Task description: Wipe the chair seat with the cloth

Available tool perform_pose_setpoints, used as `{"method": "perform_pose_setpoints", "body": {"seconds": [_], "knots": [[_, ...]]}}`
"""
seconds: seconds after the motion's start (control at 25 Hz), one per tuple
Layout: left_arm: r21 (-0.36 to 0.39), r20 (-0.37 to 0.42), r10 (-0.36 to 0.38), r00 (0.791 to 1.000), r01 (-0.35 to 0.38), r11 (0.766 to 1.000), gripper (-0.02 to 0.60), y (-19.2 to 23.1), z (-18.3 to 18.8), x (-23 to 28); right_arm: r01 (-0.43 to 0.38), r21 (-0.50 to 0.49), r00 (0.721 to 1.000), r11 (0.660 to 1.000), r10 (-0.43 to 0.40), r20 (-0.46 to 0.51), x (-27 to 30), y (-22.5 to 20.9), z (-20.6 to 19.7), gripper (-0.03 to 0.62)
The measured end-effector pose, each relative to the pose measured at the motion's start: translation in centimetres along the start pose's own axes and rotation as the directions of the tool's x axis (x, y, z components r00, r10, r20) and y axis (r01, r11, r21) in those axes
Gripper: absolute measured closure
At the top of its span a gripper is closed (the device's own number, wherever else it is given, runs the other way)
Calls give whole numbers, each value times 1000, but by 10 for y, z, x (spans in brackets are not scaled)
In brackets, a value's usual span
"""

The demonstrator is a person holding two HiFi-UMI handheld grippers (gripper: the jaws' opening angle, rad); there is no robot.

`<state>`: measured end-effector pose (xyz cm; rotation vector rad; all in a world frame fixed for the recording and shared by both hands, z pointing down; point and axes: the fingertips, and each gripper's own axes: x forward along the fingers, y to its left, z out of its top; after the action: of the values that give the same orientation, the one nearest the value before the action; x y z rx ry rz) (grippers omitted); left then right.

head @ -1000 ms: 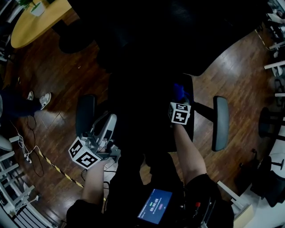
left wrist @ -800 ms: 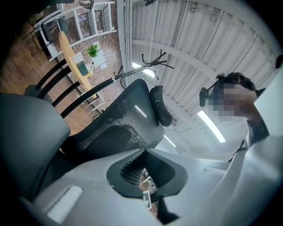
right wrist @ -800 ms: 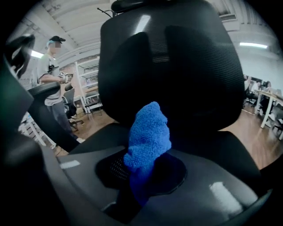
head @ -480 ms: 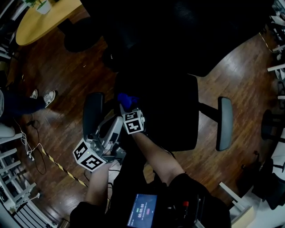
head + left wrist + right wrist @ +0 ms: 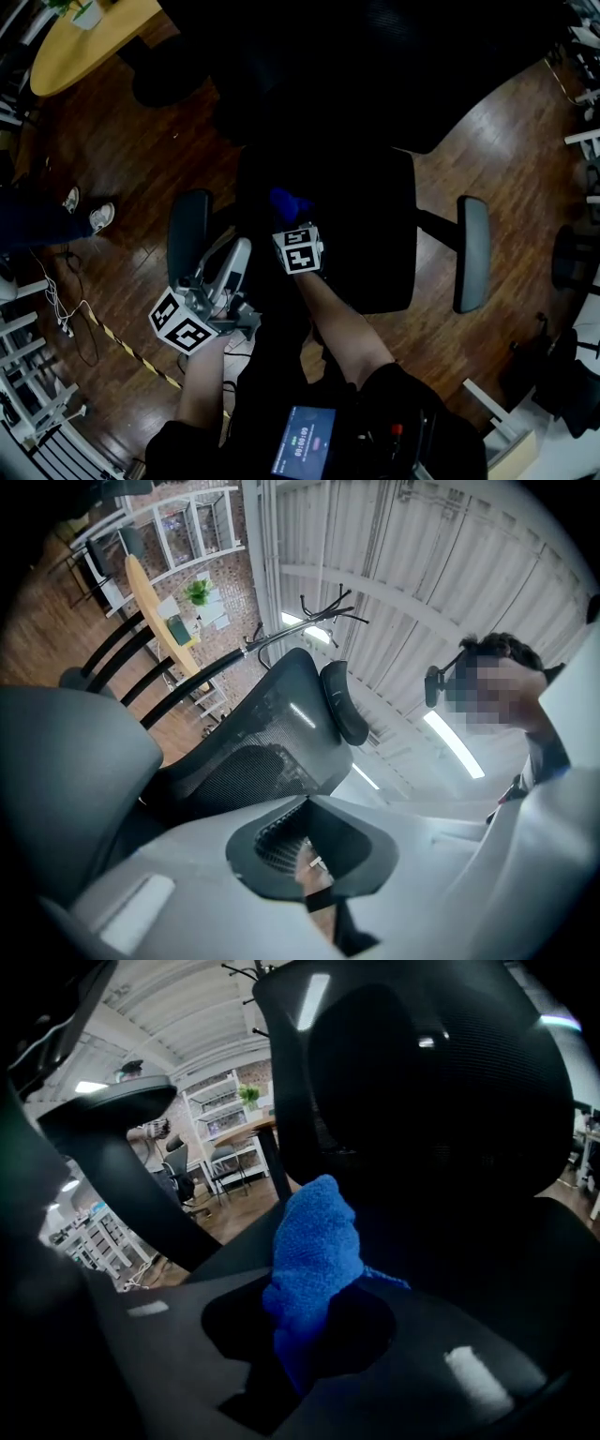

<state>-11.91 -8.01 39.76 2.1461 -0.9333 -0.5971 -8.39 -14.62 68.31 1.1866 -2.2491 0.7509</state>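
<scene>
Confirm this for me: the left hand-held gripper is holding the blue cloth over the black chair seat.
Not quite. It is the right hand-held gripper, not the left, that is holding the blue cloth over the black chair seat. The right gripper view shows the cloth clamped between its jaws.

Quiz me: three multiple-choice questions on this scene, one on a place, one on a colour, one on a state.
1. Where is the cloth? A over the chair seat B on the floor C on the table
2. The cloth's colour? A red B blue C white
3. The right tongs are: A open, empty B shut on the cloth C gripping an armrest
1 A: head view shows it over the black seat. 2 B: blue in both views. 3 B: cloth bunched between the jaws.
</scene>
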Motion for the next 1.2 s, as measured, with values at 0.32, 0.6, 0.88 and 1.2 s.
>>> {"method": "perform_pose_setpoints", "body": {"seconds": [0.32, 0.6, 0.88, 1.2], "knots": [[3, 15, 20, 1000, -20, 1000, 591, -2, 0, -4, 285, 74, 958, 956, -284, -24, -102, -173, -37, 513], [9, 17, 34, 999, -34, 999, 591, -2, -2, -4, 463, 134, 885, 876, -466, -9, -170, -254, -49, 513], [12, 19, 27, 999, -27, 1000, 591, -6, -6, -2, 491, 122, 870, 863, -494, -8, -171, -254, -44, 513], [12, 37, 28, 999, -28, 1000, 591, -11, 2, -11, 146, 88, 987, 985, -151, 53, -88, -57, -13, 513]]}}
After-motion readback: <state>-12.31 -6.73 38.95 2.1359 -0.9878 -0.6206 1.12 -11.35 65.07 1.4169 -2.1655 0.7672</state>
